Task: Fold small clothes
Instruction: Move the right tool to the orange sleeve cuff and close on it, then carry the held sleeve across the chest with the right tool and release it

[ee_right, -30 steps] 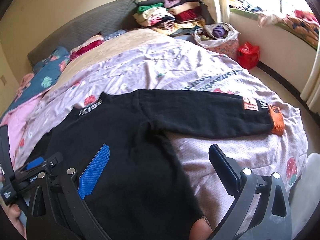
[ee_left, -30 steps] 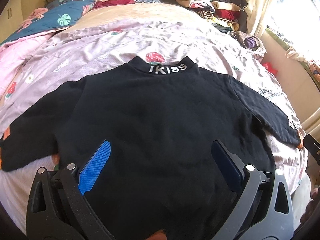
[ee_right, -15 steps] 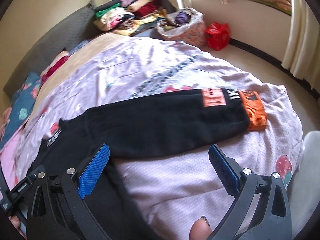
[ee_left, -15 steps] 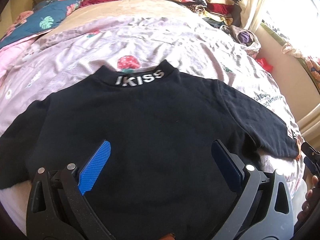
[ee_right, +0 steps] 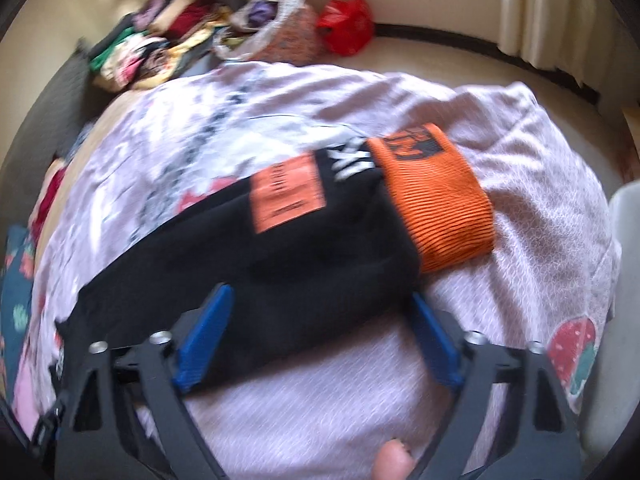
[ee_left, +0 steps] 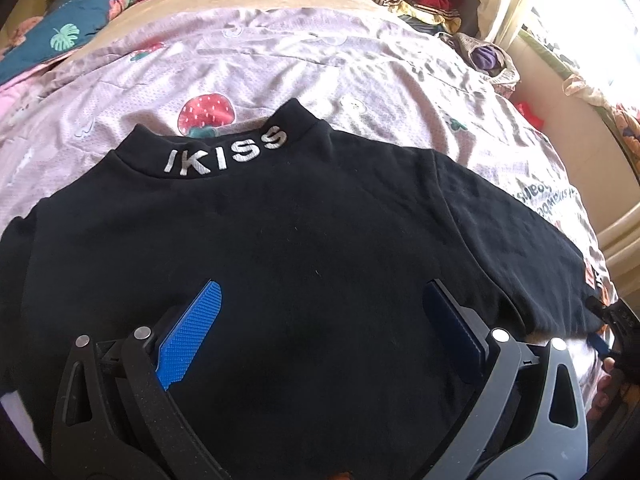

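Right gripper (ee_right: pixel 316 328) reached sleeve (ee_right: pixel 280 264), jaws closing.

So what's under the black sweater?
The black sweater lies on a pink strawberry-print bedsheet, which shows all around it. Whatever sits directly beneath the sweater is covered.

A black sweater (ee_left: pixel 280 248) bore silver-white lettering across its collar (ee_left: pixel 226 152). Its right sleeve (ee_right: pixel 256 264) was black with an orange patch (ee_right: pixel 286 196), white letters, and a ribbed orange cuff (ee_right: pixel 436 208) printed in black. The bed cover (ee_left: pixel 280 68) beneath was pale pink with red strawberries and dark lettering. At the far left lay a teal pillow (ee_left: pixel 68 40) with leaf and flower prints. A red bag (ee_right: pixel 346 26) sat on the floor far right. Both grippers had blue pads on black frames.
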Available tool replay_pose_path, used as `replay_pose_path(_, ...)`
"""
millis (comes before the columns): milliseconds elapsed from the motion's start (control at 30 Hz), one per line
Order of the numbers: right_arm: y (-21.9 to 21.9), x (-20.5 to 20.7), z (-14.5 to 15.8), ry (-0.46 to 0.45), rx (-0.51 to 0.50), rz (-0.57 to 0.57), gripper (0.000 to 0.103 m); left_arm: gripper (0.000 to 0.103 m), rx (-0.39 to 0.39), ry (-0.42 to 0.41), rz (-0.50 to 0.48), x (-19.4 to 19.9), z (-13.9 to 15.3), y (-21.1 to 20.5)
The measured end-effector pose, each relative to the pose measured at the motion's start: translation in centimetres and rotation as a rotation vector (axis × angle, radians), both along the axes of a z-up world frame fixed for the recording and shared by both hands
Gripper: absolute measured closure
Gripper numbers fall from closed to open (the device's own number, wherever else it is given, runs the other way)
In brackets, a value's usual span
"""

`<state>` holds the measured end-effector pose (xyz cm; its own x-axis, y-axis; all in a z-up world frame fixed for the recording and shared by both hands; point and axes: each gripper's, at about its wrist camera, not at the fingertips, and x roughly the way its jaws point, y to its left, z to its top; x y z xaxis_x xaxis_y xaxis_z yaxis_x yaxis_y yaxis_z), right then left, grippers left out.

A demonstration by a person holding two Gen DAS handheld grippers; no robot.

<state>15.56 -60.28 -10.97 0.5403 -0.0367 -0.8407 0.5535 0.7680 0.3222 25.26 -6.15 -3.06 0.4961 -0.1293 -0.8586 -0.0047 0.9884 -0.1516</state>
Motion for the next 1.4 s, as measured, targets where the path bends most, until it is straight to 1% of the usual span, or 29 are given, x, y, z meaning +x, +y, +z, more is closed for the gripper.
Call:
replay_pose_path(67, -0.5, 0.3, 0.0, -0.019, -0.01, -0.028, 0.036, 0.008, 0.02, 0.004, 0.013, 0.5, -0.2, 0.3)
replay_pose_path(100, -0.8, 0.4, 0.1, -0.031, -0.012, -0.044, 0.046, 0.008, 0.024, 0.012, 0.021, 0.7, -0.3, 0.6)
replay_pose_path(133, -1.2, 0.5, 0.2, -0.045, -0.009, -0.06, 0.061, 0.008, 0.022, 0.015, 0.028, 0.9, -0.4, 0.9)
replay_pose_path(167, -1.4, 0.5, 0.3, -0.057, -0.004, -0.069, 0.069, 0.008, 0.018, 0.015, 0.036, 1.0, -0.3, 1.2)
replay_pose_path(200, -1.5, 0.5, 0.6, -0.082, 0.0, -0.077, 0.082, 0.008, 0.011, 0.018, 0.046, 1.1, -0.2, 1.7)
replay_pose_path(233, -1.6, 0.5, 0.9, -0.098, 0.002, -0.077, 0.089, 0.008, 0.005, 0.018, 0.052, 1.1, 0.0, 2.1)
replay_pose_path(267, -1.6, 0.3, 1.3, -0.129, 0.007, -0.07, 0.091, 0.008, 0.001, 0.013, 0.056, 1.0, 0.2, 2.4)
replay_pose_path(367, -0.9, -0.1, 2.9, -0.209, 0.005, -0.042, 0.094, 0.008, 0.0, 0.001, 0.064, 0.7, 1.0, 3.2)
replay_pose_path(533, 1.0, -0.4, 5.9, -0.324, 0.01, 0.042, 0.094, 0.008, -0.021, -0.066, 0.106, -0.1, 3.6, 5.1)
replay_pose_path(633, 3.0, -0.3, 8.0, -0.366, -0.006, 0.112, 0.094, 0.008, -0.033, -0.103, 0.119, -0.7, 5.1, 6.3)
replay_pose_path(733, 5.4, -0.4, 10.0, -0.403, -0.022, 0.19, 0.094, 0.008, -0.018, -0.12, 0.137, -1.2, 6.2, 7.4)
replay_pose_path(833, 8.1, -0.4, 11.9, -0.436, -0.039, 0.269, 0.094, 0.008, -0.042, -0.133, 0.144, -1.8, 7.0, 8.8)
replay_pose_path(933, 10.7, -0.4, 13.4, -0.456, -0.068, 0.337, 0.094, 0.008, -0.079, -0.148, 0.143, -2.5, 7.7, 10.2)
replay_pose_path(1033, 13.5, -0.3, 14.3, -0.463, -0.087, 0.405, 0.094, 0.008, -0.156, -0.164, 0.127, -3.2, 8.1, 11.7)
replay_pose_path(1100, 14.9, -0.2, 14.6, -0.463, -0.102, 0.436, 0.094, 0.008, -0.189, -0.168, 0.14, -3.6, 8.2, 12.7)
replay_pose_path(1300, 20.4, 0.2, 14.7, -0.458, -0.137, 0.554, 0.094, 0.008, -0.242, -0.169, 0.152, -4.4, 8.1, 15.0)
replay_pose_path(1400, 23.6, 0.2, 14.5, -0.454, -0.153, 0.625, 0.094, 0.008, -0.309, -0.16, 0.15, -4.7, 7.8, 16.2)
